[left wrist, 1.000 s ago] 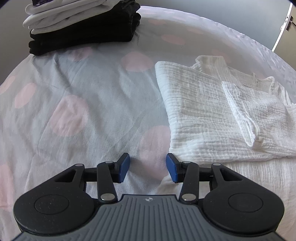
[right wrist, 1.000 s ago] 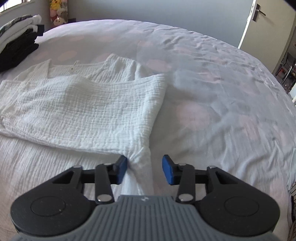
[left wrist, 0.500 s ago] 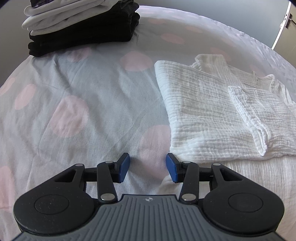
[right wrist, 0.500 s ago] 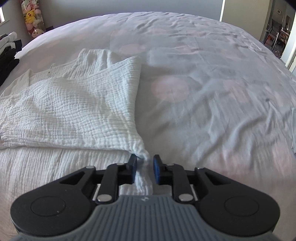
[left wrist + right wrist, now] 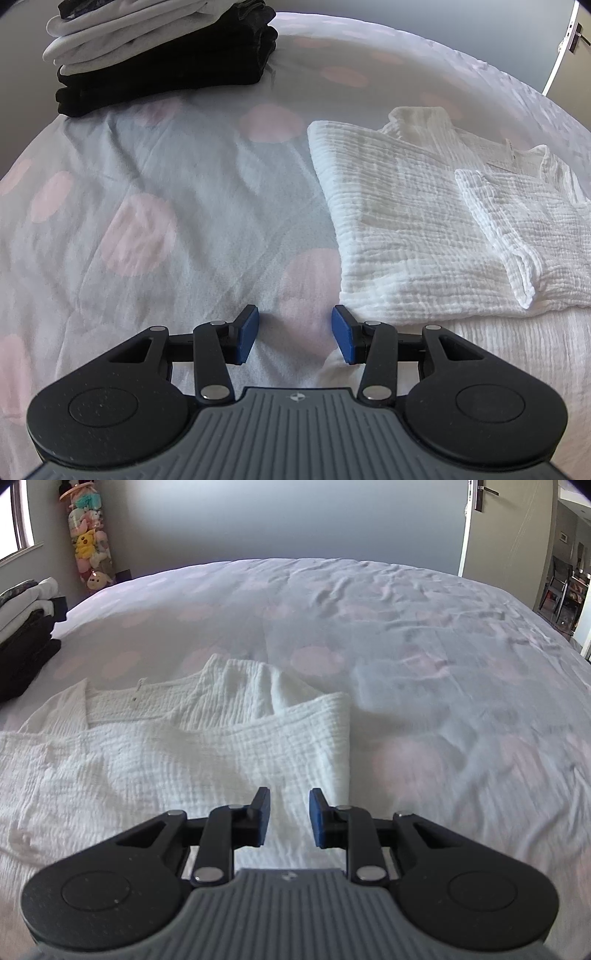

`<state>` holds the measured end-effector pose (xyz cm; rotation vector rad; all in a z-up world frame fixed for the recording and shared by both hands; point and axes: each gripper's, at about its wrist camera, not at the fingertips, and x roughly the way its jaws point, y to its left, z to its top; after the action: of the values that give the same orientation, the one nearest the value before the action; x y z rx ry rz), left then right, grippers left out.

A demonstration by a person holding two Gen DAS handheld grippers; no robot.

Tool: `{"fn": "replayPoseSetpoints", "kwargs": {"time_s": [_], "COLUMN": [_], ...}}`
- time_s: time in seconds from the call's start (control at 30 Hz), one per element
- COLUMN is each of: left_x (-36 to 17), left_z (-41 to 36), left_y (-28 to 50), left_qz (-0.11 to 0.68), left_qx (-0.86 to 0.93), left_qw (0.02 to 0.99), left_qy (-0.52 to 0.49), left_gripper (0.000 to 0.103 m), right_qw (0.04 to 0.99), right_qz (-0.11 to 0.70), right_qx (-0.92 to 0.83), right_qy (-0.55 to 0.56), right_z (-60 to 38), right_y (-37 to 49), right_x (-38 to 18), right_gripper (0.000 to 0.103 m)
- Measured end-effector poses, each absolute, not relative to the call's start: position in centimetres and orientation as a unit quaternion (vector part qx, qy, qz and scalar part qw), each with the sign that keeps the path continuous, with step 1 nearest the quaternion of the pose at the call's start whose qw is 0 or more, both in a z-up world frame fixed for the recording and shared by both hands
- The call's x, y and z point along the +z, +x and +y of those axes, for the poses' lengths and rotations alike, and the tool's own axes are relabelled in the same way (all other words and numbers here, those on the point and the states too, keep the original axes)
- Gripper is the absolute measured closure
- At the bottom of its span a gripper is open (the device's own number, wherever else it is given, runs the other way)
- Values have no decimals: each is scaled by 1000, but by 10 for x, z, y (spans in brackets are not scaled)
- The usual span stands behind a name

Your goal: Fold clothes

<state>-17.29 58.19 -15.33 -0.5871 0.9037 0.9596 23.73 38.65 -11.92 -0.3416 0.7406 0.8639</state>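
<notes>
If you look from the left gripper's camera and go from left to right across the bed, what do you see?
Pile of folded clothes → spotted bedspread → white shirt → door.

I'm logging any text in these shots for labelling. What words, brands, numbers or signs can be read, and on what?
No readable text anywhere.
Small round emblem on the left gripper's grey ribbed body: a symbol, no letters.
Same emblem on the right gripper's body: blurred.
Small tag at the neckline of the white crinkled cotton garment: too small to read.
Stack of folded black and white clothes: no print showing.
Column of plush toys: no lettering visible.
</notes>
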Motion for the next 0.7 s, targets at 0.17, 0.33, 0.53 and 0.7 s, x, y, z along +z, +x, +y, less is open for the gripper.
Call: {"fn": "replayPoseSetpoints", "kwargs": {"time_s": [0.17, 0.33, 0.53, 0.7], "left_x": [-155, -156, -158, -158], "left_z": [583, 583, 585, 584], "left_y": [-172, -168, -166, -165], "left_qz": [413, 415, 415, 417], "left_qx": [438, 440, 441, 443], "left_qw": [753, 755, 756, 756], "left_qy": [-265, -254, -247, -241], "left_gripper": [50, 48, 46, 46], "right_qw": [842, 846, 849, 852], "right_qz": [383, 399, 389, 387], "right_qx": [363, 343, 333, 326], "right_qy": [-114, -86, -134, -132], "right_z": [418, 433, 450, 445], "right_y": [288, 323, 334, 336], "right_x": [-127, -142, -165, -159], "right_gripper": [60, 64, 88, 91]}}
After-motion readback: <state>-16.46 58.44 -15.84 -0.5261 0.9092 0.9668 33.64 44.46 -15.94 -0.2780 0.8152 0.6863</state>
